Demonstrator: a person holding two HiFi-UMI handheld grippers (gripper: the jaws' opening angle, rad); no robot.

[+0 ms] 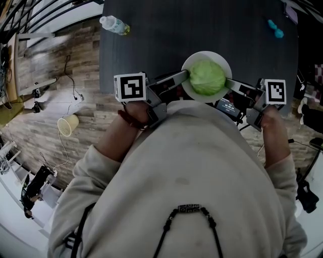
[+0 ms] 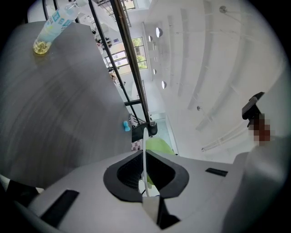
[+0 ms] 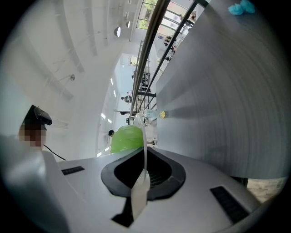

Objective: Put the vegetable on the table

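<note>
Head view: the left gripper [image 1: 185, 75] and the right gripper [image 1: 229, 83] are seen clamped on opposite sides of a white plate [image 1: 222, 63]. A round green cabbage [image 1: 207, 77] is carried in the middle of the plate. The plate is located over the near edge of the dark table [image 1: 202, 25]; whether it rests on the top cannot be told. A plastic bottle [image 1: 114, 24] lies at the table's far left corner and a blue object [image 1: 275, 29] at the far right. A paper cup [image 1: 67, 124] is noted on the wood floor.

Left gripper view: the jaws of the left gripper [image 2: 144, 157] are closed on the plate [image 2: 144, 136], seen edge-on as a thin white line. The cabbage [image 2: 159, 146] is visible just beyond. The bottle [image 2: 52, 25] lies on the table [image 2: 59, 104].

Right gripper view: the right gripper [image 3: 144, 159] is likewise clenched on the plate rim [image 3: 143, 132], with the cabbage [image 3: 126, 139] just behind. The blue object [image 3: 241, 7] is seen on the table [image 3: 227, 91].
</note>
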